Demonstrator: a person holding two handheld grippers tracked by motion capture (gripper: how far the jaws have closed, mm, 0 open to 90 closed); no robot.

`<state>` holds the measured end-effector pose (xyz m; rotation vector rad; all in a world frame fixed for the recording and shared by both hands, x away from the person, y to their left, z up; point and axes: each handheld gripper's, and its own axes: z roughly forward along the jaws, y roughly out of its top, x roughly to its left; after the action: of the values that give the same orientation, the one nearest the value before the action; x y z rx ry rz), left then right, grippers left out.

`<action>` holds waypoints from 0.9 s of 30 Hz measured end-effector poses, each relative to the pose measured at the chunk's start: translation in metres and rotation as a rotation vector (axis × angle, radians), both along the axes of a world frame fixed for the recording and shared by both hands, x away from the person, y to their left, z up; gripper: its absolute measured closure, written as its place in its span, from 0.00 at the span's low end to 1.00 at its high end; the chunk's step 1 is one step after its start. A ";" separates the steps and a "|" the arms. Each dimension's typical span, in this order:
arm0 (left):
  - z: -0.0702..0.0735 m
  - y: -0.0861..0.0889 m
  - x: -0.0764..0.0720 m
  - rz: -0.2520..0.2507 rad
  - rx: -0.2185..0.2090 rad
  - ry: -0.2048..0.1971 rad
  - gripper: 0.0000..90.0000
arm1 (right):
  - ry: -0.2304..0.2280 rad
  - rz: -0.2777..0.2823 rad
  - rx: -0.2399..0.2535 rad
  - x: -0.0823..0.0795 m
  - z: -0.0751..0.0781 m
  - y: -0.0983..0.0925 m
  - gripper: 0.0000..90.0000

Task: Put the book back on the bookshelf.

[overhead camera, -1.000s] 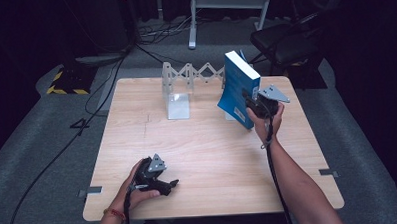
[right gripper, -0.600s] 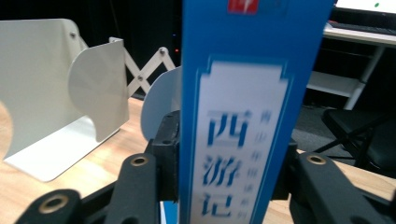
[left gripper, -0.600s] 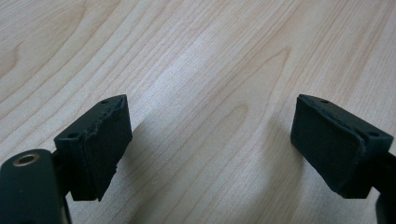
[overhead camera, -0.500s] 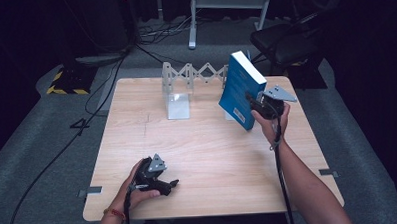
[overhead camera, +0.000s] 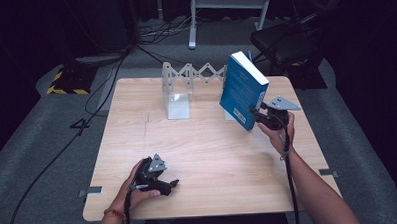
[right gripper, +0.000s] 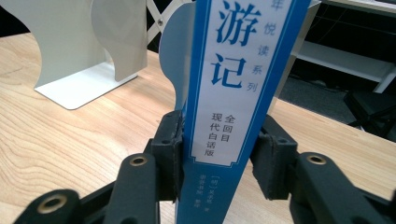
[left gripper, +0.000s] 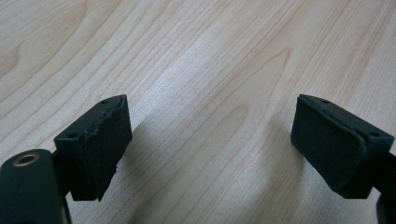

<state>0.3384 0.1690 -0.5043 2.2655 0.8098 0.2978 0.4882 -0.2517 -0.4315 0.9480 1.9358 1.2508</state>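
Dark room, light falling mainly on the pale wood-grain table (overhead camera: 198,157). Grey carpet floor (overhead camera: 43,162) around it. Black cables (overhead camera: 93,103) trail across the carpet at left. Yellow-and-black striped block (overhead camera: 65,81) far left. White metal frame legs (overhead camera: 228,11) behind; black chair (overhead camera: 289,41) at back right.

Bright, even light on the table (overhead camera: 207,141) amid dark surroundings; soft shadows, slightly grainy, near parts blurred.
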 end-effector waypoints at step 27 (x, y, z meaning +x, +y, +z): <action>0.000 -0.001 0.001 -0.007 0.001 0.000 0.14 | -0.003 -0.030 0.010 -0.002 0.004 0.002 0.64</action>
<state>0.3391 0.1684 -0.5043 2.2684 0.8020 0.2953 0.4867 -0.2498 -0.4278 0.9761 1.9080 1.2448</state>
